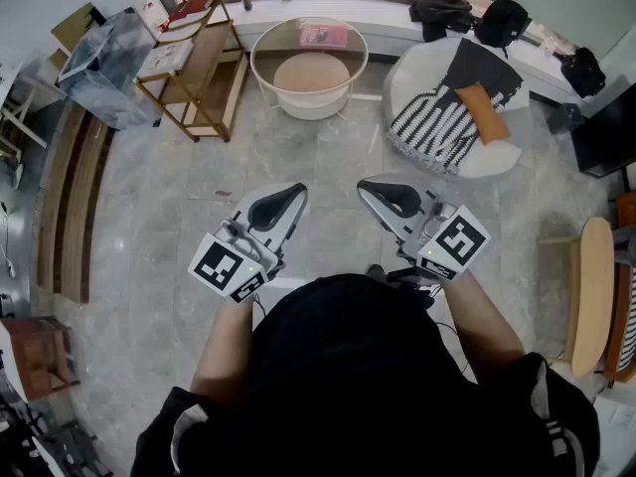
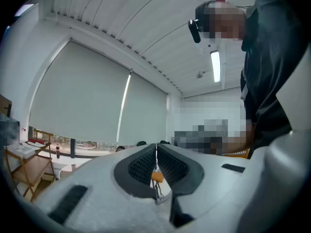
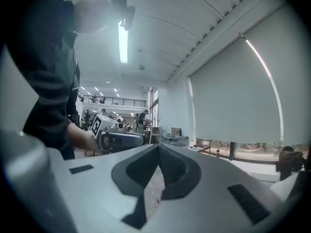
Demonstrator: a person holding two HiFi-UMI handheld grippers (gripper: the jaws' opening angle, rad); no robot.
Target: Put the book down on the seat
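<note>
A pink book [image 1: 325, 36] lies flat on the far side of a round glass-topped table [image 1: 264, 69]. The seat, a white armchair [image 1: 415, 68] with a striped throw and an orange cushion [image 1: 482, 110], stands to the table's right. Both grippers are held close to the person's body, well short of the book. My left gripper [image 1: 285, 200] is shut with nothing in it, its closed tips [image 2: 156, 155] tilted up toward the window blinds. My right gripper [image 1: 382, 195] is shut and empty too, pads pressed together [image 3: 158, 155]. The left gripper [image 3: 115, 136] also shows in the right gripper view.
A wooden trolley shelf [image 1: 195, 60] stands left of the table, with a plastic-covered bundle [image 1: 107, 56] beside it. Bags [image 1: 502, 20] lie on the window ledge behind the armchair. A wooden bench [image 1: 591, 296] is at the right, wooden slats [image 1: 68, 207] at the left.
</note>
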